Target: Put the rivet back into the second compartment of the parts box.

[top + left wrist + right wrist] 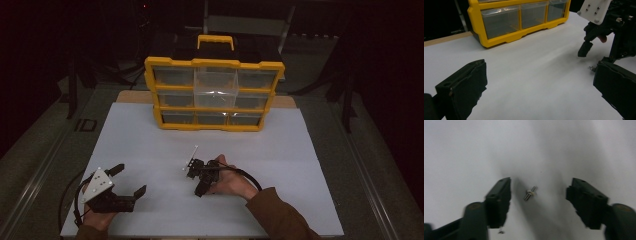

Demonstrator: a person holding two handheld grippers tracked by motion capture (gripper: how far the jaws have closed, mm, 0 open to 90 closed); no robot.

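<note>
Between the spread jaws of the right gripper [539, 195] lay a small metal screw [530, 193] on the white board [150, 150], untouched. Left gripper [131, 180] sat w/ jaws wide apart, nr the board's front-left. Yellow drawer organizer [215, 95] stood at the far edge, well apart.

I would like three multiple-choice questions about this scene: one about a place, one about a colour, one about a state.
1. Where does the small metal part lie?
A. inside a drawer
B. on the white table between the right gripper's jaws
C. on top of the organizer

2. What colour is the frame of the drawer organizer?
A. yellow
B. red
C. blue

3. How does the left gripper stand?
A. shut on the part
B. shut on nothing
C. open

Key: 1 B, the right gripper view shows it on the table between the spread jaws; 2 A, its frame is yellow; 3 C, its jaws stand wide apart.
</note>
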